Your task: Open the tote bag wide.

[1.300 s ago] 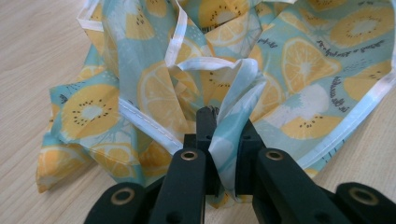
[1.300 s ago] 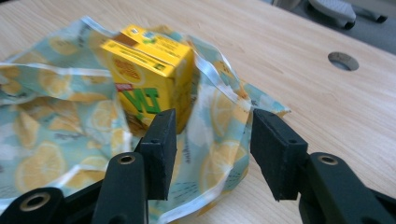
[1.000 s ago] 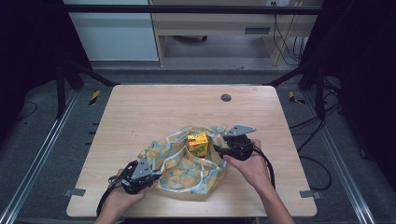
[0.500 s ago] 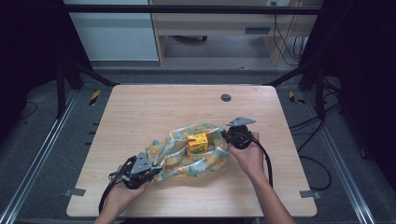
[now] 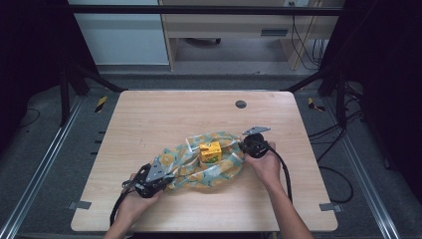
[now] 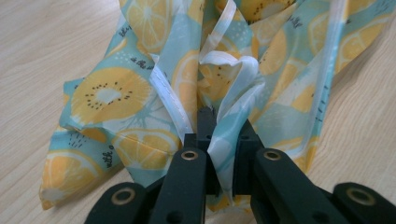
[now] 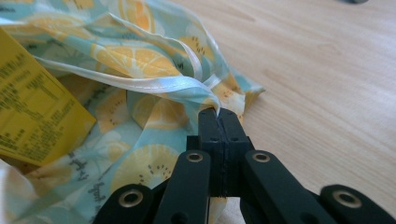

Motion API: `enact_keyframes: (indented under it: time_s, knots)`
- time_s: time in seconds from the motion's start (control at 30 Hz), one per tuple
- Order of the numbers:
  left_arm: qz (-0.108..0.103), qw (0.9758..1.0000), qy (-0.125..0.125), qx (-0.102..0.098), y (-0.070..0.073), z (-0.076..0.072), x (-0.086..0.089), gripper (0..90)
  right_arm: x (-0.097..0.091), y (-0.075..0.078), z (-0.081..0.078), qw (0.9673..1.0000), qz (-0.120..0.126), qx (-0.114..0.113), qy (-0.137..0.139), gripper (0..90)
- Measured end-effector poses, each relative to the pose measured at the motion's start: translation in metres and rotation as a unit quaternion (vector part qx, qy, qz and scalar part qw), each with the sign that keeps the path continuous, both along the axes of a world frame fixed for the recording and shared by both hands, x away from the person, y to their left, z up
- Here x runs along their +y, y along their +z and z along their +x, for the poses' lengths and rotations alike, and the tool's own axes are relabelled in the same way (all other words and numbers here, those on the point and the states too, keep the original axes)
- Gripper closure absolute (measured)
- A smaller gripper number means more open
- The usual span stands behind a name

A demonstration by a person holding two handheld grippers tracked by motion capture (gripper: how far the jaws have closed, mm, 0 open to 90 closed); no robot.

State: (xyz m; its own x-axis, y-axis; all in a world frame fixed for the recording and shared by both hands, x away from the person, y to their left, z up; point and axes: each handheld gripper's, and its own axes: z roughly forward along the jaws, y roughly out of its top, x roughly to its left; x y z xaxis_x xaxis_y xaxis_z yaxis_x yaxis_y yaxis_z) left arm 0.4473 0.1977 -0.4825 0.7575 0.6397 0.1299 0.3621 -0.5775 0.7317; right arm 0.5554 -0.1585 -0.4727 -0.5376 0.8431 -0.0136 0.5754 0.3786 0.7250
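Note:
A teal bag printed with lemon slices [image 5: 199, 167] lies in the middle of the wooden table [image 5: 164, 117], with a small yellow box [image 5: 210, 152] in its folds. My left gripper [image 5: 158, 175] is at the bag's near-left end. In the left gripper view it [image 6: 219, 122] is shut on bunched cloth [image 6: 116, 98] and a white ribbon edge [image 6: 170, 100]. My right gripper [image 5: 247, 145] is at the bag's right end. In the right gripper view it [image 7: 218, 115] is shut on the bag's ribbon-trimmed rim [image 7: 154, 84], beside the yellow box [image 7: 32, 116].
A dark round cable hole [image 5: 241, 104] is set into the table toward the far side. Bare wood [image 7: 327, 79] lies to the right of the bag. Cables [image 5: 328, 149] hang off the table's right side, and small metal brackets [image 5: 79, 204] sit at the near corners.
The bag, loose and rounded a second ago, is now drawn into a narrower strip between the two grippers. The right hand shifted slightly at the bag's right end; the left hand barely moved.

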Motion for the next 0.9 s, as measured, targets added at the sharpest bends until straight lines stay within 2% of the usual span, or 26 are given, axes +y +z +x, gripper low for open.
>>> enact_keyframes:
  time_s: [0.2, 0.27, 0.37, 0.57, 0.73, 0.83, 0.9]
  knots:
    - [0.011, 0.9999, 0.002, 0.009, -0.004, 0.001, 0.000, 85.4, 0.002, -0.007, 0.001, 0.9998, -0.008, 0.016, 0.005, 90.0]
    - [0.013, 0.9998, 0.000, 0.014, -0.004, 0.000, 0.000, 85.4, 0.004, -0.007, 0.001, 0.9998, -0.004, 0.016, 0.005, 90.0]
    - [0.005, 0.9996, -0.006, 0.028, -0.003, -0.003, 0.001, 85.4, 0.005, -0.005, 0.000, 0.9999, -0.001, 0.013, 0.006, 87.9]
    - [0.018, 0.9992, -0.025, 0.026, -0.003, -0.010, 0.000, 85.4, 0.002, -0.003, 0.000, 0.9999, 0.005, 0.007, 0.007, 86.5]
    - [0.011, 0.9992, -0.024, 0.030, -0.002, -0.010, 0.001, 84.9, 0.001, -0.002, -0.001, 0.9999, 0.002, 0.010, 0.009, 86.1]
    - [0.005, 0.9997, -0.015, 0.017, 0.002, -0.014, 0.003, 78.4, 0.000, 0.002, -0.002, 0.9997, 0.021, 0.012, 0.003, 80.9]
    - [-0.003, 0.9999, -0.011, 0.003, 0.004, -0.015, 0.006, 73.5, -0.001, 0.007, -0.003, 0.9996, 0.027, 0.001, -0.001, 74.6]
